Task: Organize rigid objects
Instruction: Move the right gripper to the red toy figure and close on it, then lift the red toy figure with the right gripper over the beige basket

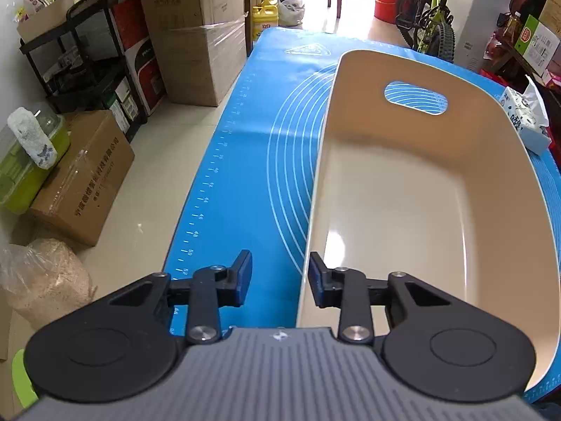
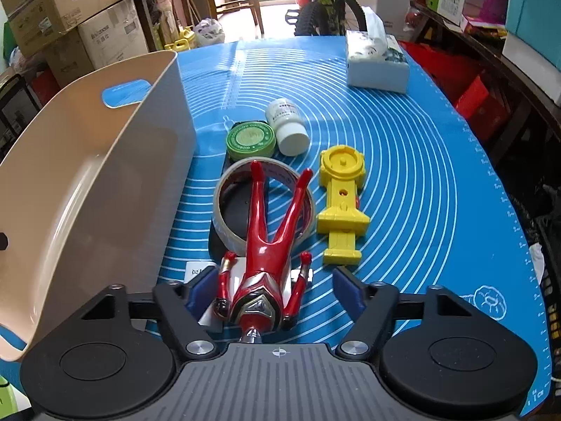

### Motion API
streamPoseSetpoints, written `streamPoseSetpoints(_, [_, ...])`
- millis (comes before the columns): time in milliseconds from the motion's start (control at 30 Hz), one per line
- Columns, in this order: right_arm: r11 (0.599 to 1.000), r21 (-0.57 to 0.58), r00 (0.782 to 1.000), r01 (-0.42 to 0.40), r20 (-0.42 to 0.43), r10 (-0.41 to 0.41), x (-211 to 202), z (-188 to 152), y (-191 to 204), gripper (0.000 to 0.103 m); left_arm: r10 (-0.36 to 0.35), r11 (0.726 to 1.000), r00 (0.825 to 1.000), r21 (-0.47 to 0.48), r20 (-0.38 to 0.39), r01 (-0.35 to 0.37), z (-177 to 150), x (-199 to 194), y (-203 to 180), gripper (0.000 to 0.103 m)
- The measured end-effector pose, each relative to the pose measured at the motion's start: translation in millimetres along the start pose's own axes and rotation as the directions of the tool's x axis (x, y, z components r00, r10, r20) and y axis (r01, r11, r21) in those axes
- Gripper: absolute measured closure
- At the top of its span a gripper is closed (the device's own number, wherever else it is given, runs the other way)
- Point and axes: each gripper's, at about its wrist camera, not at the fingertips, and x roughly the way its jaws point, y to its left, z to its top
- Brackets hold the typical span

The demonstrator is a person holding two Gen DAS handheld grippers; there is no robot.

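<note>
Astride the bin (image 1: 403,182) rim, left gripper (image 1: 280,277) jaws apart, untouching.

1 beige bin (image 2: 87,175). 1 red hero figure (image 2: 270,242). 1 tape roll (image 2: 228,217). 1 green round tin (image 2: 249,137). 1 white bottle (image 2: 289,128). 1 yellow toy (image 2: 342,203). 1 tissue box (image 2: 377,66). 1 blue mat (image 2: 438,175) over surface. 1 white card (image 2: 196,272) under figure, partly hidden. 1 bicycle (image 1: 429,14). 1 red bucket (image 1: 385,3). Cardboard boxes: several, exact count unclear.
</note>
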Motion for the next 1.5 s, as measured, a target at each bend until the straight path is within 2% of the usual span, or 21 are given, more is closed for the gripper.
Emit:
streamPoseSetpoints(133, [1.0,0.028,1.0,-0.009,-0.003,0.009,3,2,-1,0.033,-0.027,1.0,1.0,-0.001,0.002,0.027,0,-1,-1,0.083])
streamPoseSetpoints(233, [0.999,0.039,1.0,-0.008,0.006,0.007,3,3,0,0.04,-0.03,1.0,1.0,-0.004,0.009,0.03,0,-1,0,0.086])
streamPoseSetpoints(267, [0.999,0.038,1.0,-0.005,0.008,0.005,3,4,1,0.045,-0.044,0.999,0.999,-0.009,0.01,0.044,1,-1,1,0.093])
streamPoseSetpoints(300, [0.999,0.036,1.0,-0.005,0.008,0.004,4,5,1,0.05,-0.06,0.998,0.998,-0.017,0.011,0.06,1,-2,2,0.094])
streamPoseSetpoints(367, [0.999,0.036,1.0,-0.014,0.003,0.014,6,6,1,0.068,-0.058,0.998,0.998,-0.014,0.014,0.059,1,-1,0,0.094])
streamPoseSetpoints(567, [1.0,-0.009,0.999,-0.011,0.033,0.011,6,5,7,0.069,-0.072,0.997,0.997,-0.023,0.015,0.072,0,0,3,0.096])
streamPoseSetpoints(933, [0.999,0.037,0.988,0.002,0.156,-0.008,-28,20,-5,0.07,-0.081,0.996,0.997,-0.031,0.013,0.081,0,2,3,0.098])
streamPoseSetpoints(1133, [0.999,0.015,0.965,-0.032,0.26,0.027,-64,42,9,0.07,-0.087,0.995,0.996,-0.05,0.013,0.087,0,3,5,0.098])
streamPoseSetpoints(1300, [0.996,-0.03,0.939,-0.087,0.331,0.092,-89,62,32,0.07,-0.086,0.995,0.996,-0.047,0.014,0.087,-1,3,5,0.098])
streamPoseSetpoints(1500, [0.987,-0.095,0.923,-0.13,0.352,0.156,-93,77,69,0.07,-0.087,0.995,0.996,-0.052,0.013,0.087,-1,4,5,0.098])
